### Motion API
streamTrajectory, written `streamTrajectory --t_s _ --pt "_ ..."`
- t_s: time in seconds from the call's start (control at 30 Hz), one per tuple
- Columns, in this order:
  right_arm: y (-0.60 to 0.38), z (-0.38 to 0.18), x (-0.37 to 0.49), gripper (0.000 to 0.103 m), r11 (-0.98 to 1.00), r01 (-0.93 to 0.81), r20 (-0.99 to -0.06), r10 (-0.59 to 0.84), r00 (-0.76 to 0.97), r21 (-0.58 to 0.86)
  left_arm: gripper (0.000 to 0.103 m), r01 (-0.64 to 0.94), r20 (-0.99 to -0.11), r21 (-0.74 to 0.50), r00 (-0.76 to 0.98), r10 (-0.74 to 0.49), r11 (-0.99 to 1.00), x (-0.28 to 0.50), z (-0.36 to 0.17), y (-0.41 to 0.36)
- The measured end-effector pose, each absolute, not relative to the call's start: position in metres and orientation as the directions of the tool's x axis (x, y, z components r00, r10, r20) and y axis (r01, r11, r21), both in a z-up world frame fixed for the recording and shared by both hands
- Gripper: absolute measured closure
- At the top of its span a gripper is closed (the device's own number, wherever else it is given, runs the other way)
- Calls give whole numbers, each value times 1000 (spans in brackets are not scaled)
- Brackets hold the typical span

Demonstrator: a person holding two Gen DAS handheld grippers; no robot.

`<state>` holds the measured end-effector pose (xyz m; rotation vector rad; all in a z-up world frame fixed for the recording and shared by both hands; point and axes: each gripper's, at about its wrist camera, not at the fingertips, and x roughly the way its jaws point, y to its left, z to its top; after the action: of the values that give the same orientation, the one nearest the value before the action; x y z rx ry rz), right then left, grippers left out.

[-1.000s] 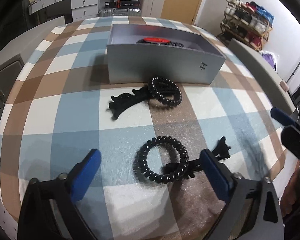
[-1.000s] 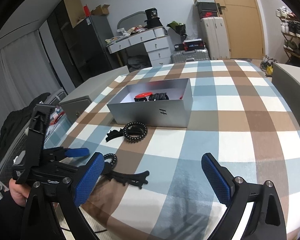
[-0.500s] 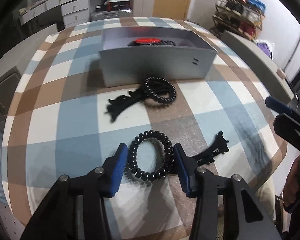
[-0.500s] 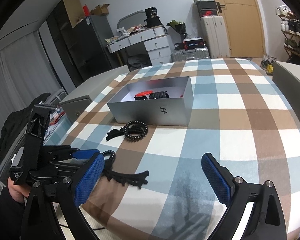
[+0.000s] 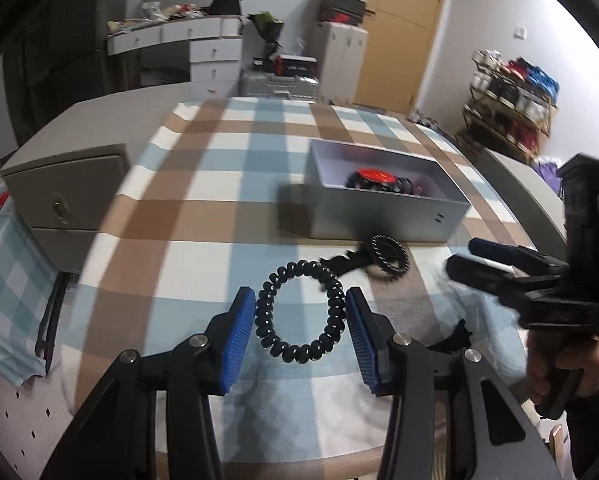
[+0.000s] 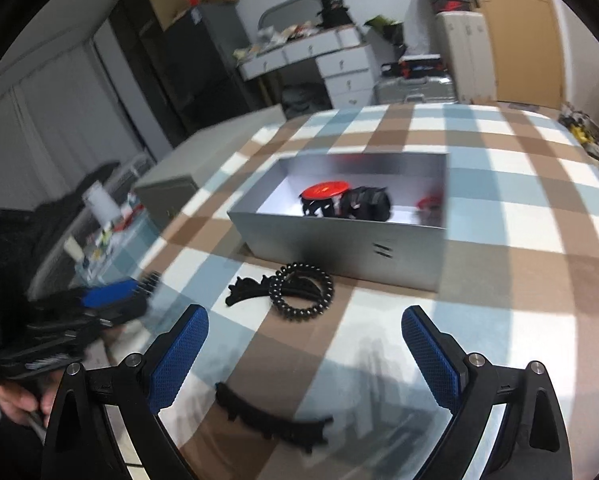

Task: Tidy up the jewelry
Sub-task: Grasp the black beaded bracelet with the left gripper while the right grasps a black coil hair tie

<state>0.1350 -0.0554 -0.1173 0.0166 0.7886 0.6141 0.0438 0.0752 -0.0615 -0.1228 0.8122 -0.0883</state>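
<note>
left gripper (image 5: 301, 330) is closed on a black spiral hair tie (image 5: 299, 312), pads pressing its two sides, the tie held clear of the checked tablecloth (image 5: 219, 216), presumably for carrying to the open grey box (image 6: 339, 248). right gripper (image 6: 305, 354) gapes wide and empty over a black hair claw (image 6: 269, 412), probably its next pick. count outside the box: two spiral ties, one held and one (image 6: 301, 292) just before the box; two claws, one (image 6: 245, 292) under that tie. the box's contents are too blurred to count.

Home bedroom, white drawer desk (image 5: 203, 46), suitcases (image 6: 415, 90), shoe rack (image 5: 511, 96)
</note>
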Motion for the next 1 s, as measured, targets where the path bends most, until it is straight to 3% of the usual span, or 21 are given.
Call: streamTrajectory --t_s 0.37,0.63,0.8,1.0 --pt "-24 -149 165 19 820 -535 -733 489 472 202 62 -11 -715 -184 687 -127 983 39 -68 94" --pt "-9 -149 164 50 832 -549 -752 411 515 78 62 -21 -721 -190 681 -125 982 36 -71 100" --pt "-6 -148 159 55 830 -556 -751 393 530 41 62 -16 -724 -188 678 -128 982 34 -70 98" --pt "-21 -141 149 56 826 -556 -725 442 528 98 62 -8 -725 -185 676 -131 983 34 -69 95"
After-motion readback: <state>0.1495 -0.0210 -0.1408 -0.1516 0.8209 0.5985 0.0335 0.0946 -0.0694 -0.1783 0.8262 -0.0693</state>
